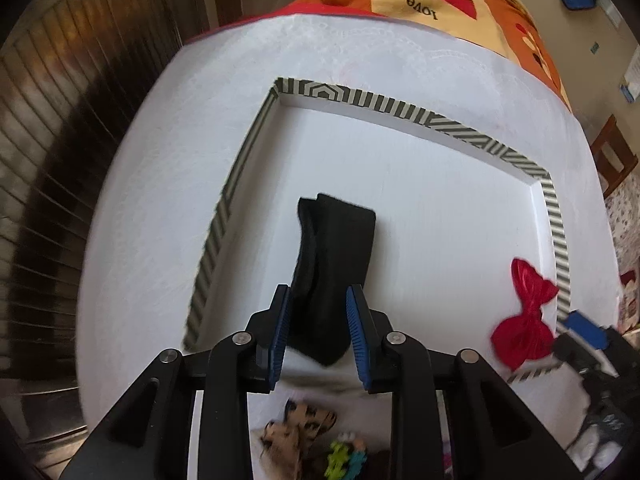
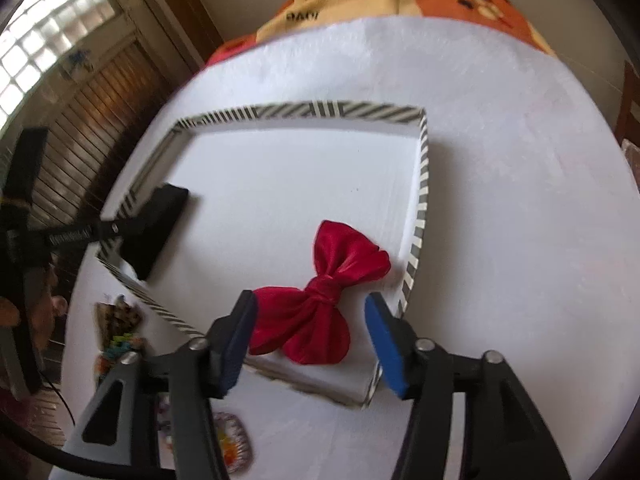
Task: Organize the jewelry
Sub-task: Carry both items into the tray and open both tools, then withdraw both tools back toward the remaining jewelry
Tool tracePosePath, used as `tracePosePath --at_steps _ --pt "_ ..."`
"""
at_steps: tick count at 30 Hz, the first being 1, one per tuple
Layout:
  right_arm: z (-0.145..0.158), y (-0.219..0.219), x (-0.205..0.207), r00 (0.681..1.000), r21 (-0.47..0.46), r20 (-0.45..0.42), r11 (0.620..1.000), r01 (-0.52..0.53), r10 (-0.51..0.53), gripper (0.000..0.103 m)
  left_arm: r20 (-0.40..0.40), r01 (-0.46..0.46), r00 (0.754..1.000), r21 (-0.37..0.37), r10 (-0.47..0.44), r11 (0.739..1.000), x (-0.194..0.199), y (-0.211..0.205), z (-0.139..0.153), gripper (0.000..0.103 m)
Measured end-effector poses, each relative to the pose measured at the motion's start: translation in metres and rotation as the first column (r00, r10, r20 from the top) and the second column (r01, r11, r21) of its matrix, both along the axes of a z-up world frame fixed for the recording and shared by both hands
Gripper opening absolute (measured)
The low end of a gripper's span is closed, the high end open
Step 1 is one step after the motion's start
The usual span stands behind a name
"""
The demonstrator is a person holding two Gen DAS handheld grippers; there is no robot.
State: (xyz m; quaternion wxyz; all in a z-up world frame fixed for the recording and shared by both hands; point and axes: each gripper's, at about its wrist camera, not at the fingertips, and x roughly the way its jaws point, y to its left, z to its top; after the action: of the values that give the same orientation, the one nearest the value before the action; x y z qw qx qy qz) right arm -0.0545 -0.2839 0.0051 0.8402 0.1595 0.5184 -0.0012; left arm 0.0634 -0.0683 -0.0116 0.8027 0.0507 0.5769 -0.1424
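Note:
A shallow white tray with a black-and-white striped rim lies on the white table. A black bow lies in it. My left gripper straddles the bow's near end, jaws apart, pads not clearly pressing it. A red satin bow lies in the tray's near right corner. My right gripper is open, its fingers on either side of the red bow's near half, just above it.
Outside the tray's near edge lie a leopard-print bow, small bright clips and a patterned piece. An orange patterned cloth lies beyond the table. Wooden shutters stand at left.

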Motion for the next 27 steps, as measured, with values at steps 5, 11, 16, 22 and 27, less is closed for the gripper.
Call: tracePosePath --at_steps 5,11,16,22,27 --pt "0.024 0.014 -0.019 1.000 -0.023 0.023 1.000 0.021 -0.021 0.061 0.036 -0.005 0.999 -0.024 0.005 1.000 -0.029 0.012 0.015 0.009" --pt "0.049 0.030 -0.048 0.997 -0.047 0.067 0.998 0.045 -0.042 0.061 0.110 0.013 0.994 -0.030 -0.009 0.999 -0.062 0.021 0.038 0.009" --pt "0.059 0.044 -0.068 0.995 -0.062 0.080 0.996 0.060 -0.055 0.061 0.113 0.024 0.993 -0.061 -0.017 0.998 -0.087 0.037 0.050 0.009" --pt "0.064 0.064 -0.089 0.995 -0.062 0.085 0.996 0.061 -0.056 0.062 0.136 0.026 0.991 -0.055 -0.019 0.998 -0.114 0.053 0.060 0.008" --pt "0.070 0.078 -0.103 0.995 -0.067 0.088 0.996 0.062 -0.056 0.062 0.172 0.033 0.985 -0.042 -0.025 0.999 -0.133 0.060 0.071 0.009"
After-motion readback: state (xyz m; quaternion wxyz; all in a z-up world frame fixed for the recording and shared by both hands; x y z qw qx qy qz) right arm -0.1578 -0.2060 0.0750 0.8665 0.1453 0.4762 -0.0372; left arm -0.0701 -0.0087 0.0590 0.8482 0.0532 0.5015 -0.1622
